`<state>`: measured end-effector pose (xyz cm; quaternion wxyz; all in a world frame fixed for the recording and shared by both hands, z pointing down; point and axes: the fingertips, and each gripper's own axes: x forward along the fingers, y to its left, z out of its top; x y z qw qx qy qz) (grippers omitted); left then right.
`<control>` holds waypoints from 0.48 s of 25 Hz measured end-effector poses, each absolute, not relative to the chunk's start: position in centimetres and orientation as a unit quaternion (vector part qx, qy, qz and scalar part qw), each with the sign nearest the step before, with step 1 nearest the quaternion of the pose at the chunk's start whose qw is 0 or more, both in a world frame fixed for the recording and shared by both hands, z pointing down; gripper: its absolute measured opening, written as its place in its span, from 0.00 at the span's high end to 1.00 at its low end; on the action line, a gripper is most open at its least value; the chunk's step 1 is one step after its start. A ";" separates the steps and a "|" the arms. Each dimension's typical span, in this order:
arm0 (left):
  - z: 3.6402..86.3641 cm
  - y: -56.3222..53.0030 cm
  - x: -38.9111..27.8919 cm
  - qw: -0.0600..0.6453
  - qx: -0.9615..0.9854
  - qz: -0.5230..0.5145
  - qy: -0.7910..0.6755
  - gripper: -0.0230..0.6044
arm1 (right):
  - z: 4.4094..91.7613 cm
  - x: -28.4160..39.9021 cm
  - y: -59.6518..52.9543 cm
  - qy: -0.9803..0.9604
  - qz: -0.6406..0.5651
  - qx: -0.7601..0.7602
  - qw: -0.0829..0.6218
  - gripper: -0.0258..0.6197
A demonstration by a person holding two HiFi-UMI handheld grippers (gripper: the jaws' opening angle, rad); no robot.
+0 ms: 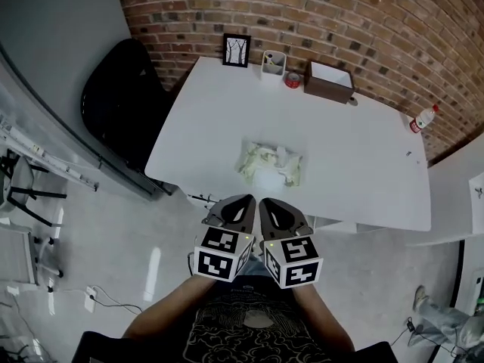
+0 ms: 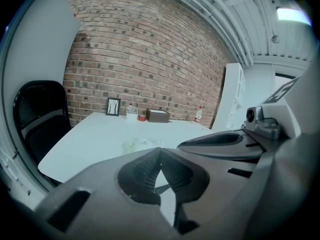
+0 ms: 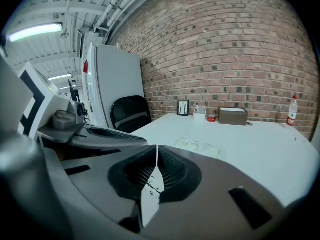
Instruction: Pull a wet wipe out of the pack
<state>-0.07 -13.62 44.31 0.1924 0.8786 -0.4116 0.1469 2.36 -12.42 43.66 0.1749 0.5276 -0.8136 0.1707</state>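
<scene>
Closed hand-held grippers [image 1: 243,200] [image 1: 266,202] short of wipe pack [image 1: 270,165]

The head camera is looking steeply down from above the person onto the desk [image 1: 363,165], with the left gripper [image 1: 240,203] and right gripper [image 1: 271,203] just short of its near edge. Each gripper camera is sitting low behind its own jaws, facing across the desk toward the brick wall [image 1: 340,13] and catching the other gripper alongside. All three views are sharing the desk top and the pack [image 1: 270,165].
</scene>
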 end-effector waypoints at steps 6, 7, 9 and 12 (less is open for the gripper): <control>45.5 -17.6 1.2 0.206 0.872 0.154 -0.415 0.95 | 44.9 4.1 -16.3 -0.809 0.181 0.525 0.190 0.93; 45.7 -18.1 1.3 0.208 0.872 0.156 -0.416 0.94 | 45.2 4.3 -16.9 -0.809 0.182 0.525 0.192 0.93; 46.2 -19.0 1.7 0.214 0.870 0.159 -0.416 0.94 | 45.7 4.8 -18.1 -0.806 0.185 0.526 0.198 0.93; 46.8 -20.2 2.0 0.223 0.866 0.163 -0.416 0.95 | 46.5 5.4 -19.6 -0.803 0.188 0.525 0.208 0.93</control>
